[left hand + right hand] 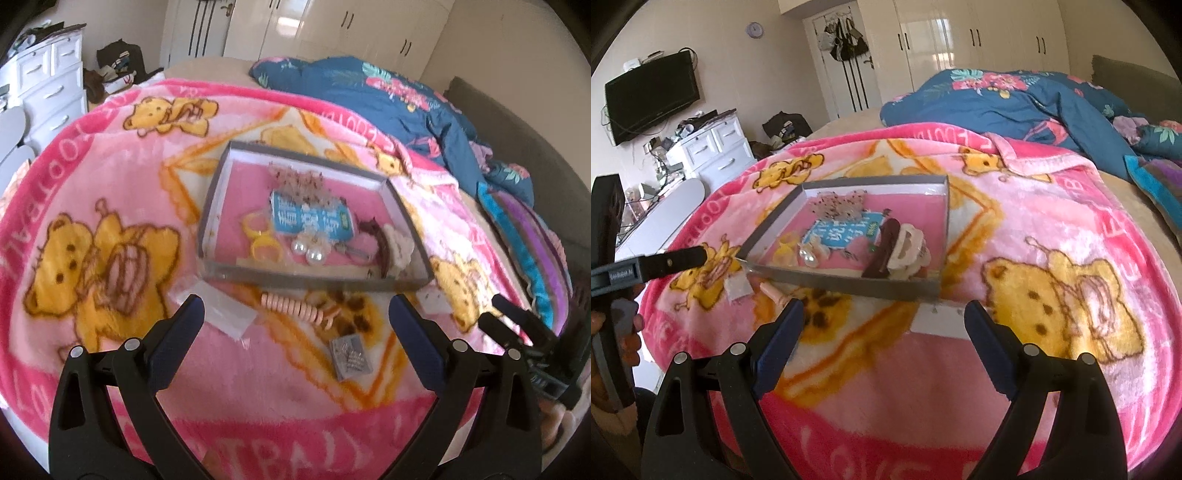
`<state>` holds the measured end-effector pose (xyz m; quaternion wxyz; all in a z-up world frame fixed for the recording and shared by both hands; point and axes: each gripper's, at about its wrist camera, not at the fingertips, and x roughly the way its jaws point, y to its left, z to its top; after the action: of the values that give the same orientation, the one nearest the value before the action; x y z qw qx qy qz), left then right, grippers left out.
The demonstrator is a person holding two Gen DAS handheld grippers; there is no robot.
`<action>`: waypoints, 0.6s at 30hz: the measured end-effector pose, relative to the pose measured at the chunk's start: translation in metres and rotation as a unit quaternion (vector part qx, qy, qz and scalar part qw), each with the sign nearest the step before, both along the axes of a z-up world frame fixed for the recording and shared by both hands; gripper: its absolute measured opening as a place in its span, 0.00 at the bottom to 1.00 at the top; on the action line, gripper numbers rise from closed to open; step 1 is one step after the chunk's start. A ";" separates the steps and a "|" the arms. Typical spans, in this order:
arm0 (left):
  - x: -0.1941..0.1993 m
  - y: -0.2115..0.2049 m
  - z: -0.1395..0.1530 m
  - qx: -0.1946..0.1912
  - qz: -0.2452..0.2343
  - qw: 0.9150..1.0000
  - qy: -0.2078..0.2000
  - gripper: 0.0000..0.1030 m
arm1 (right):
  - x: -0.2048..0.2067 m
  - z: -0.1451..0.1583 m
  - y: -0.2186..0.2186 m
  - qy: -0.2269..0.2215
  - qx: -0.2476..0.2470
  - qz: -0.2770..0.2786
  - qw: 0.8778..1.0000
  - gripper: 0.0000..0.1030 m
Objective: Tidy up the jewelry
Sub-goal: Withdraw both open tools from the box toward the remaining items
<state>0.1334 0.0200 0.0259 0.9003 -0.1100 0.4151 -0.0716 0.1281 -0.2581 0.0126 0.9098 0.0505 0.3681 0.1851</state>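
Shallow grey tray (216, 206), seemingly pink-lined, holding trinkets

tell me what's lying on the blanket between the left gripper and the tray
In the left wrist view, between the left gripper and the tray lie a pink spiral hair tie and a clear plastic packet on the blanket.

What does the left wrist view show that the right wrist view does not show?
Only the left wrist view shows the small grey packet on the blanket and the full pink coil hair tie. Only the right wrist view shows the wall TV and the white card between the right tongs. Both show the grey tray holding the blue card and pearl earrings.
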 end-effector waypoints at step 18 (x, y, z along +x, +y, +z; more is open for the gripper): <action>-0.014 -0.025 -0.035 0.019 -0.036 0.998 0.045 0.91 | -0.011 -0.020 -0.020 0.027 -0.013 -0.013 0.999 0.85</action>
<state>0.1191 -0.0047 -0.0095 0.8795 -0.0804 0.4601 -0.0911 0.1168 -0.2784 -0.0077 0.9025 0.0486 0.3937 0.1675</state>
